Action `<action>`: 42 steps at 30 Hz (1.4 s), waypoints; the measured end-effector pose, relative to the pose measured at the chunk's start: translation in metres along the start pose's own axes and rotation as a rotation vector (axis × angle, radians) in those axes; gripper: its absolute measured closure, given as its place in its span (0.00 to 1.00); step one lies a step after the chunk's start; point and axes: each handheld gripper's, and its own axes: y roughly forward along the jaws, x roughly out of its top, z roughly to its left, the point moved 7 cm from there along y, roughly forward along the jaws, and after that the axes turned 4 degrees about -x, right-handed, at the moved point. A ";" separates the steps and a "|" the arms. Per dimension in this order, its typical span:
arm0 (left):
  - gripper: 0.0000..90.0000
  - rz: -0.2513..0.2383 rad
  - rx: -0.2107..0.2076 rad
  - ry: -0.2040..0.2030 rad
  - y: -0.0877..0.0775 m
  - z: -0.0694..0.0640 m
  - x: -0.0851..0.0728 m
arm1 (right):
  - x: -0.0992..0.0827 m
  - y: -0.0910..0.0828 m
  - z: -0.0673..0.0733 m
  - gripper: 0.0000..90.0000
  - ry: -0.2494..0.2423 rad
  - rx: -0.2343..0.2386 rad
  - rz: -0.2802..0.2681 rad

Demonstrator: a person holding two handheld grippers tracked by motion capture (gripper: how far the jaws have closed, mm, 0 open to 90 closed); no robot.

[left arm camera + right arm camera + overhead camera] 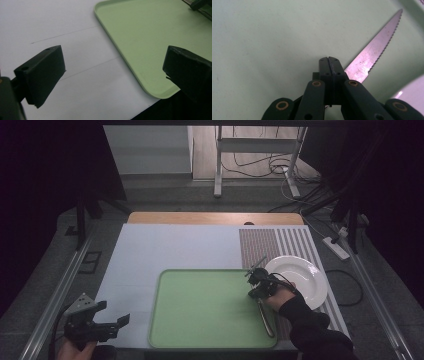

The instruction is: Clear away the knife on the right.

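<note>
A big flat green plastic tray [200,310] lies on the white table [165,245]. A round white plate [305,275] sits right of it. The right gripper [331,62] pinches a shiny saw-edged metal knife [374,52] over the tray's right side. The left gripper [112,72], near left, is wide apart.

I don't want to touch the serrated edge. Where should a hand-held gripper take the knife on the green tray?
Take the knife by its handle, the end nearest the person, coming from above with jaws across its width. It lies flat along the green tray's right edge, and the serrated blade points away.
</note>
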 end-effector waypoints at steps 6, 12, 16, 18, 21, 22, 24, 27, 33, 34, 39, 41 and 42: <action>0.04 0.000 0.000 0.000 0.000 0.000 0.000 | -0.009 -0.004 -0.007 1.00 0.022 -0.015 0.005; 0.04 0.001 0.001 0.001 0.000 0.000 0.000 | -0.016 -0.006 -0.010 1.00 0.044 -0.020 0.007; 0.05 0.000 0.001 0.001 0.000 0.000 0.000 | -0.017 -0.007 -0.008 1.00 0.042 -0.034 0.008; 0.05 0.001 0.002 0.001 0.000 0.000 0.000 | -0.015 -0.008 -0.006 1.00 0.042 -0.021 -0.009; 0.05 0.002 0.002 0.001 0.000 0.000 0.000 | -0.012 -0.010 -0.005 0.98 0.042 -0.026 -0.029; 0.05 0.003 0.002 0.002 0.000 0.000 0.000 | -0.010 -0.012 -0.003 0.96 0.040 -0.027 -0.044; 0.05 0.003 0.002 0.002 0.000 0.000 0.000 | -0.009 -0.013 -0.003 0.94 0.042 -0.023 -0.051; 0.05 0.006 -0.006 0.003 0.001 0.000 0.000 | -0.007 -0.015 -0.001 0.87 0.052 -0.010 -0.068; 0.05 0.012 -0.008 0.008 0.001 -0.001 0.000 | -0.005 -0.020 0.003 0.76 0.072 0.010 -0.098; 0.05 0.011 -0.008 0.007 0.001 -0.001 0.000 | -0.005 -0.020 0.003 0.76 0.072 0.010 -0.098; 0.04 0.011 -0.010 0.006 0.001 -0.001 0.000 | -0.001 -0.025 0.007 0.62 0.092 0.042 -0.146; 0.04 0.011 -0.009 0.007 0.001 -0.001 0.000 | 0.000 -0.027 0.008 0.56 0.094 0.042 -0.156; 0.04 0.011 -0.009 0.006 0.001 -0.001 0.000 | 0.000 -0.028 0.009 0.53 0.096 0.042 -0.161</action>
